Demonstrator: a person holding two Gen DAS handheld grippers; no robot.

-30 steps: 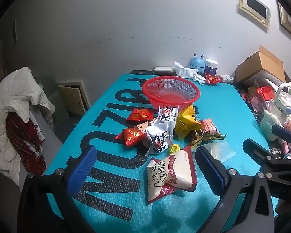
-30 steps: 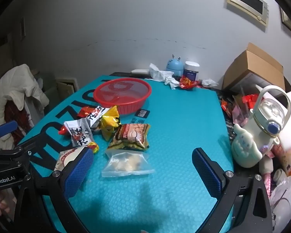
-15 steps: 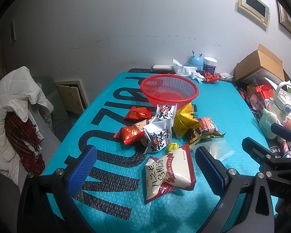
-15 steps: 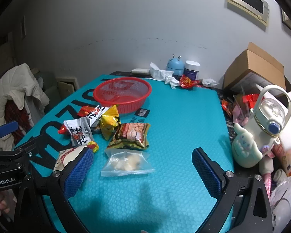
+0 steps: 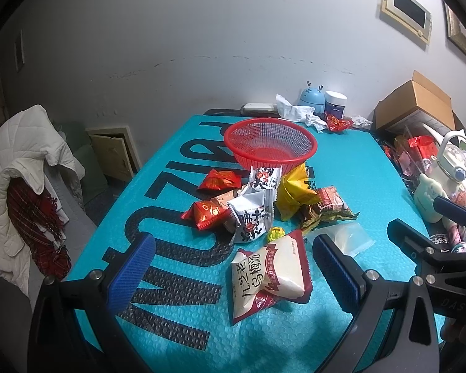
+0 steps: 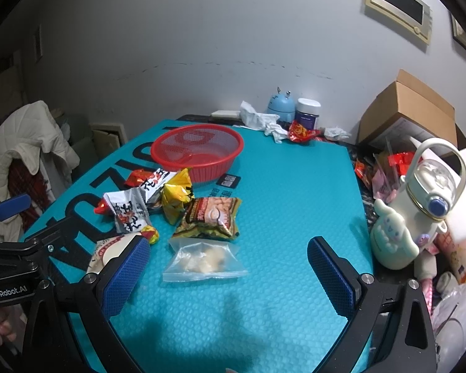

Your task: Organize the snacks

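We held the left tool (image 5: 233,267) and right tool (image 6: 226,270) released (fingers spread wide) above snack packets (image 5: 264,205) lying before a red basket (image 5: 270,143) on the teal worktop (image 6: 295,205).

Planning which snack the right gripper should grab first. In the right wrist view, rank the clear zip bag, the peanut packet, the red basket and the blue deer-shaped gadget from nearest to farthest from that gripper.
1. Clear zip bag: just ahead of the right gripper, between its fingers.
2. Peanut packet: directly behind the bag.
3. Red basket: mid-table, toward the left.
4. Blue deer-shaped gadget: at the far edge by the wall.
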